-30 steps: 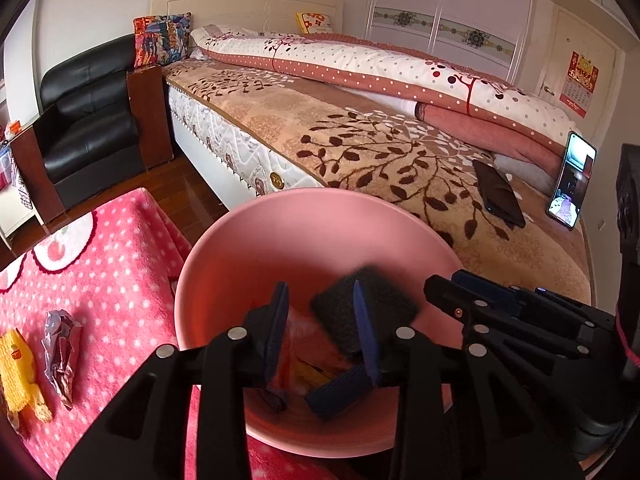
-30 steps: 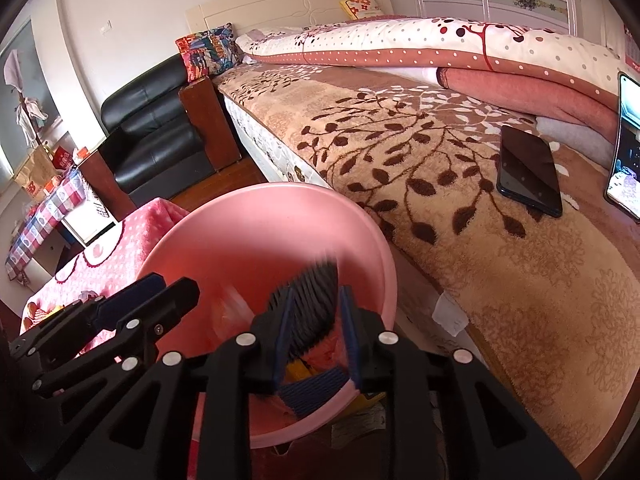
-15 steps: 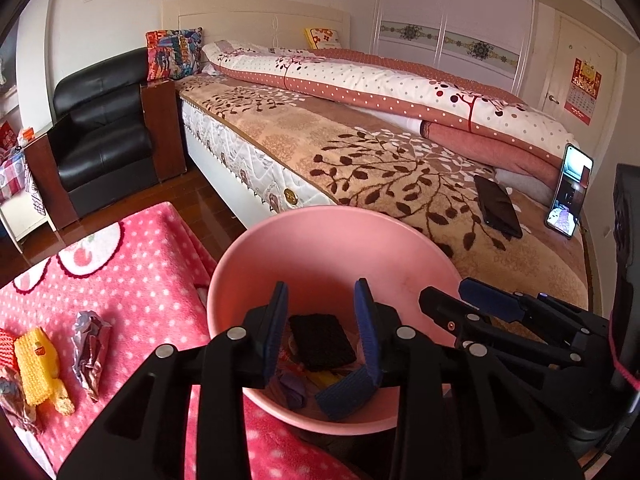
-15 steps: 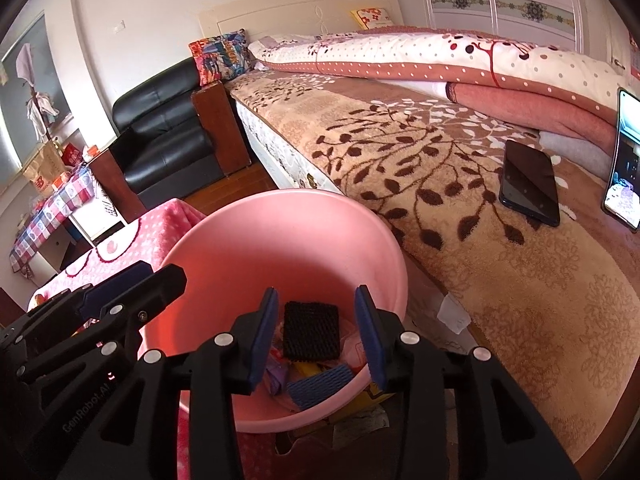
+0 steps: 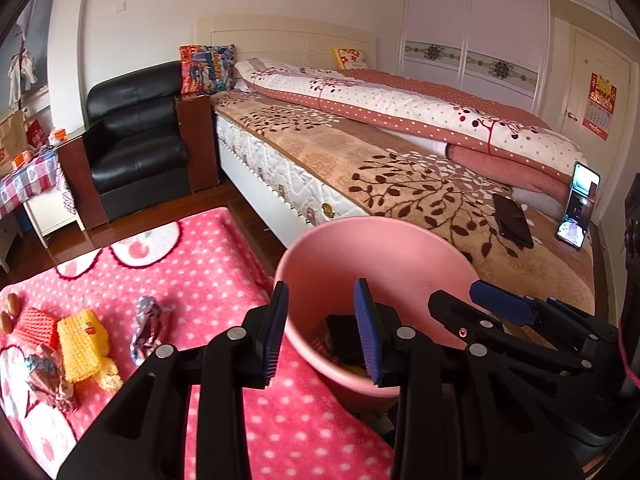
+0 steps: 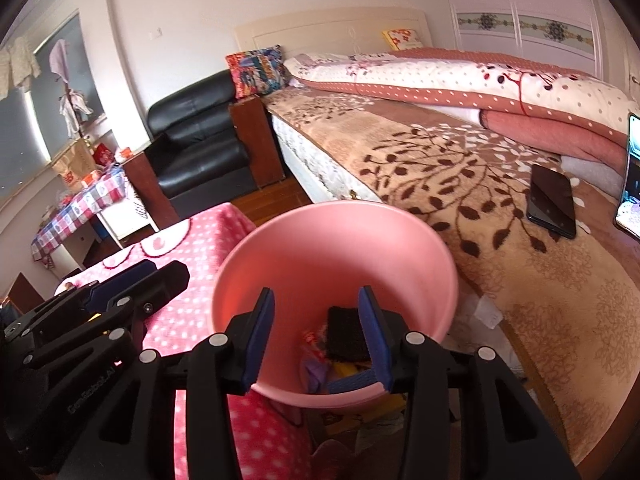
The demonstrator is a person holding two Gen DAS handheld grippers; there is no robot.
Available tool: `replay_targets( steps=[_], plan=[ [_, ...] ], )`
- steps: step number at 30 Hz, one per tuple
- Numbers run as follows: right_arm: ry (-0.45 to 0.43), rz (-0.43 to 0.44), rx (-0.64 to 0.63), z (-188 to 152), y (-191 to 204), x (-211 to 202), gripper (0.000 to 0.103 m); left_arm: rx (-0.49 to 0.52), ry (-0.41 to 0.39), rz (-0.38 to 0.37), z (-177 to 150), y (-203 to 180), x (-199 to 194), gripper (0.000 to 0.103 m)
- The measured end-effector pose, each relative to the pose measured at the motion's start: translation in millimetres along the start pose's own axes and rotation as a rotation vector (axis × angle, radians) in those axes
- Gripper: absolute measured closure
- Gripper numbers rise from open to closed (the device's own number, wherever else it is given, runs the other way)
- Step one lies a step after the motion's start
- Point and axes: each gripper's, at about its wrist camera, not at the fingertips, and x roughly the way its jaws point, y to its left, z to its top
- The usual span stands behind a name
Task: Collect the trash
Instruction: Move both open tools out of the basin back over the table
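— Fingers? 
— Both grippers empty above the pink bin: left gripper spread, right gripper opening. 
— Trash? 
— Black sponge inside; only the left view shows wrappers on the blanket.

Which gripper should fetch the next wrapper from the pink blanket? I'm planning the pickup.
Probably the left gripper: open, empty and nearest the foil wrapper. The right gripper is opening over the bin.

Pink bin with a black pad inside; pink blanket dotted white; yellow knit piece (orange one beside); tan bedspread, brown leaf pattern
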Motion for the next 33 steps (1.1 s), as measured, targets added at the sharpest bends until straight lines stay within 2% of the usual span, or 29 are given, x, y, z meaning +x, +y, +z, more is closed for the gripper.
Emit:
replay_targets(
  steps=[5, 7, 9, 12, 22, 33],
  plan=[
    [-0.03, 0.008, -0.045, -5.5, 22.4, -7.5, 0.052, -0.041, 0.011, 0.065, -8.7, 17.7, -9.5, 0.069],
    [-0.066, -0.004, -0.057, -10.8, 32.3, -13.2, 0.046, -0.067, 0.013, 0.086, -11.8, 26.6, -13.5, 0.069],
    [-0.087, 0.002, -0.073, -14.5, 41.7, -17.3, 0.044, -0.087, 0.02, 0.111, -15.1, 36.6, -17.3, 0.069],
    [-0.059, 0.036, -0.102, -17.3, 55.2, -15.6, 0.044, -0.106, 0.025, 0.159, -20.9, 48.9, -24.2, 0.069],
    [0.048, 0.177, -0.19, -35.3, 104.3, -0.9, 0.044, -0.17, 0.055, 0.248, -49.9, 94.5, -47.7, 0.069],
    [0.133, 0.296, -0.25, -47.3, 149.9, 23.6, 0.045, -0.274, 0.082, 0.41, -84.9, 162.3, -81.0, 0.069]
  ],
)
